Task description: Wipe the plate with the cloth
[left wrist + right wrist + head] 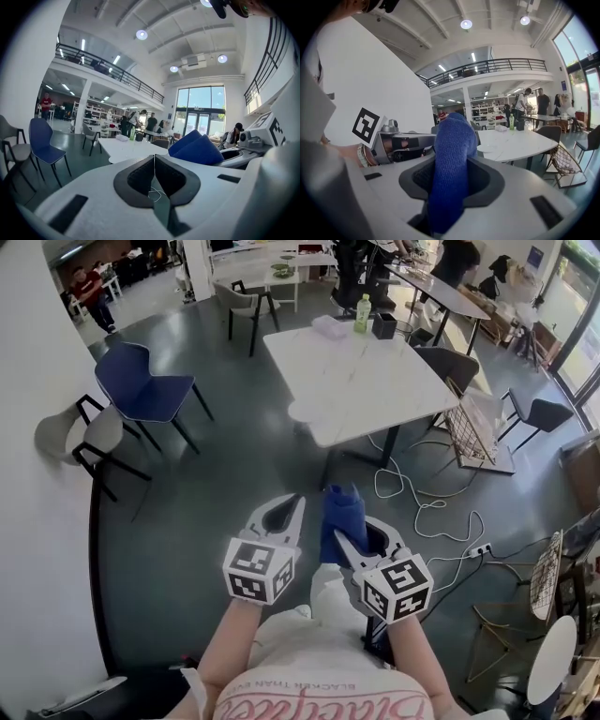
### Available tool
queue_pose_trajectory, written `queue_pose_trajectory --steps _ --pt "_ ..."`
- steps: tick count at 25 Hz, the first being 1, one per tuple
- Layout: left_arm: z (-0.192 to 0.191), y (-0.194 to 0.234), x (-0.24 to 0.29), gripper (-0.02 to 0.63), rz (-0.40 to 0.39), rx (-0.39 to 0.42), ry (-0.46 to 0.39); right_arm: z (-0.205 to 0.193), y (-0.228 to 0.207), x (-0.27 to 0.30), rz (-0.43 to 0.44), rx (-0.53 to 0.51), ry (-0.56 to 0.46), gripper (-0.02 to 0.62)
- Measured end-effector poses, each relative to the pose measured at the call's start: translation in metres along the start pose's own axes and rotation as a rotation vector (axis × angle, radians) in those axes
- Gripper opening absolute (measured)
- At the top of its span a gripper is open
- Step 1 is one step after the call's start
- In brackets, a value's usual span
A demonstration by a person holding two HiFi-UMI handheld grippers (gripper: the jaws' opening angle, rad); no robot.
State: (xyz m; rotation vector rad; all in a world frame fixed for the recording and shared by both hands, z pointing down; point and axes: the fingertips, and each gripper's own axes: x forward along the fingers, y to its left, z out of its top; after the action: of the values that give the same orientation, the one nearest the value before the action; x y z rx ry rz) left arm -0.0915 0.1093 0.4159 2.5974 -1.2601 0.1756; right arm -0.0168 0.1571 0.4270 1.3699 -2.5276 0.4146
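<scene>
In the head view both grippers are held side by side over the dark floor, short of the white table [375,381]. My right gripper [352,527] is shut on a folded blue cloth [341,515], which sticks up out of its jaws [451,159]. To the left, my left gripper [296,502] is shut and holds nothing; its pads meet in the left gripper view [154,158], where the blue cloth [197,148] shows at the right. A white plate [305,412] lies at the table's near left edge, also small in the right gripper view [487,148].
At the table's far end stand a green bottle [362,313] and a black box [384,326]. A blue chair [141,381] and a grey chair [84,437] stand at the left by the white wall. White cables [422,493] and a wire basket [476,432] lie right of the table.
</scene>
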Motion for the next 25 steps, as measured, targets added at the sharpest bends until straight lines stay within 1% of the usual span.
queue_pose_trajectory --steps 8,18,25 --pt "0.006 0.034 0.069 0.003 0.027 -0.012 0.024 0.017 -0.060 0.053 0.014 0.022 0.013 0.135" --pt "0.035 0.085 0.172 0.003 0.081 -0.036 0.038 0.062 -0.145 0.132 0.065 0.021 0.020 0.135" --pt "0.045 0.112 0.235 0.003 0.106 -0.090 0.053 0.083 -0.205 0.180 0.078 0.034 0.030 0.135"
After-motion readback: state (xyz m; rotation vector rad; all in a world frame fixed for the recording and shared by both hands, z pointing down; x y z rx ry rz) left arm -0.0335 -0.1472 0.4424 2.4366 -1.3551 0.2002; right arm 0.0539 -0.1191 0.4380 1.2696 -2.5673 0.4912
